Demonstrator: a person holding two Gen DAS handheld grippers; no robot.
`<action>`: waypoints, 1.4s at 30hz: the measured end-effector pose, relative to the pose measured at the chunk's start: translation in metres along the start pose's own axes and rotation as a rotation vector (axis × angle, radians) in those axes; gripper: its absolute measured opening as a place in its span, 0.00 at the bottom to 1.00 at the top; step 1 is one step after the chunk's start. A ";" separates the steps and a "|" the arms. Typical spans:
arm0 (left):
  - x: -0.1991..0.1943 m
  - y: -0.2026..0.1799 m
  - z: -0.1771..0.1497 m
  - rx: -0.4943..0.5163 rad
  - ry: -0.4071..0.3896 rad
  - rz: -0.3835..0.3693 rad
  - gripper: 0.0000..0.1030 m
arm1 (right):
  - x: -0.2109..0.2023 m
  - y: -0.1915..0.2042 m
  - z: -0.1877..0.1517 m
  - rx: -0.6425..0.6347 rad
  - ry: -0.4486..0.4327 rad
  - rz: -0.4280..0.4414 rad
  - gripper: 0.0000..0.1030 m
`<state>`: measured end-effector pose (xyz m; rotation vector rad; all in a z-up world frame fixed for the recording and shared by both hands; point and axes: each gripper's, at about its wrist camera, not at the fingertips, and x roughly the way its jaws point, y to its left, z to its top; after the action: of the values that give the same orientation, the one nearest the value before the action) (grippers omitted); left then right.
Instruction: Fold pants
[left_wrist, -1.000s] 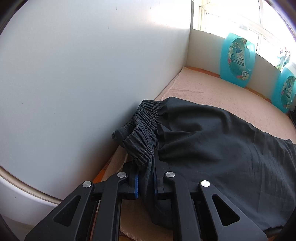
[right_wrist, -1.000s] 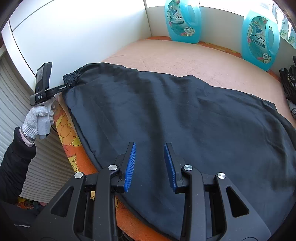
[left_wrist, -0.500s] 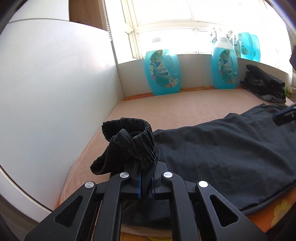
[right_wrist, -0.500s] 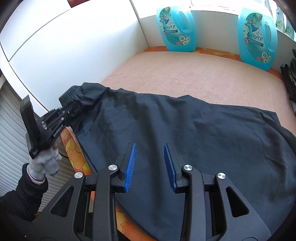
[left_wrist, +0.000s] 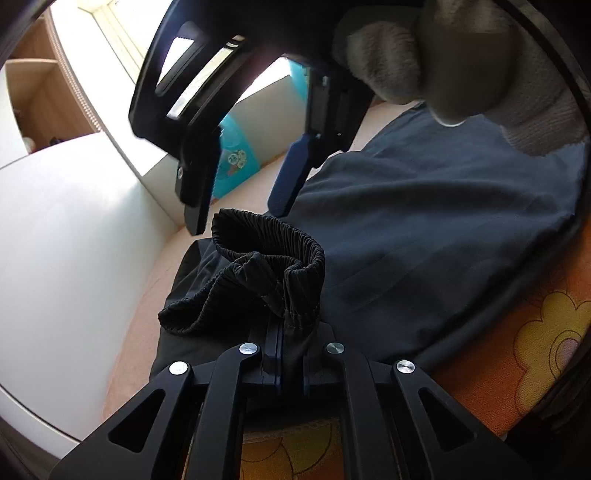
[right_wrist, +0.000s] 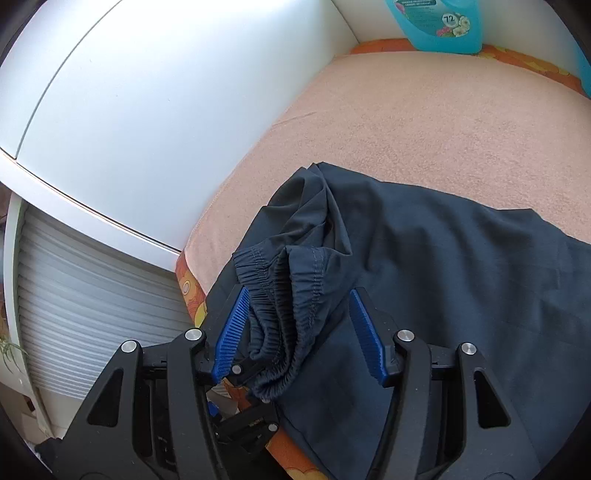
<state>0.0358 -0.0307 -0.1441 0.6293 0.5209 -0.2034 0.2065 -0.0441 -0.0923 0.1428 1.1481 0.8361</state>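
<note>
1. Left wrist view: the left gripper (left_wrist: 282, 354) has its jaws pressed together on the elastic waistband (left_wrist: 280, 258) of the dark pants (left_wrist: 424, 236), pinching a bunched fold of it that stands up in a ruffled loop just past the fingertips.
2. Taking the waistband as the landmark: the rest of the pants spreads away to its right, lying on the peach towel (left_wrist: 173, 266); the orange flowered cover (left_wrist: 524, 339) shows at the pants' near right edge.
3. Above the waistband hangs the right gripper (left_wrist: 240, 206), jaws spread, pointing down at the loop, apart from it. A grey-gloved hand (left_wrist: 454, 62) holds it at the upper right.
4. Beyond the waistband, a blue detergent bottle (left_wrist: 236, 162) stands by the white wall (left_wrist: 74, 240).
5. Right wrist view: the right gripper (right_wrist: 299, 332) is spread wide, its blue pads (right_wrist: 231, 332) either side of the waistband (right_wrist: 284, 295); whether they touch it cannot be told.
6. Below the waistband, the left gripper (right_wrist: 247, 369) clamps the fabric.
7. Beyond the waistband the towel (right_wrist: 424, 118) reaches a blue bottle (right_wrist: 439, 26).
</note>
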 end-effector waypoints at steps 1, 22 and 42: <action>-0.001 -0.005 0.000 0.031 -0.004 -0.002 0.06 | 0.004 0.004 0.000 -0.013 0.005 -0.018 0.58; -0.016 -0.018 0.001 0.074 -0.032 0.002 0.05 | 0.095 0.082 0.001 -0.387 0.333 -0.348 0.59; -0.062 -0.004 0.021 0.039 -0.105 -0.098 0.05 | -0.058 -0.039 -0.014 0.054 -0.044 -0.049 0.14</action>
<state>-0.0095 -0.0451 -0.0995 0.6276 0.4473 -0.3379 0.2055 -0.1135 -0.0747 0.1762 1.1291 0.7555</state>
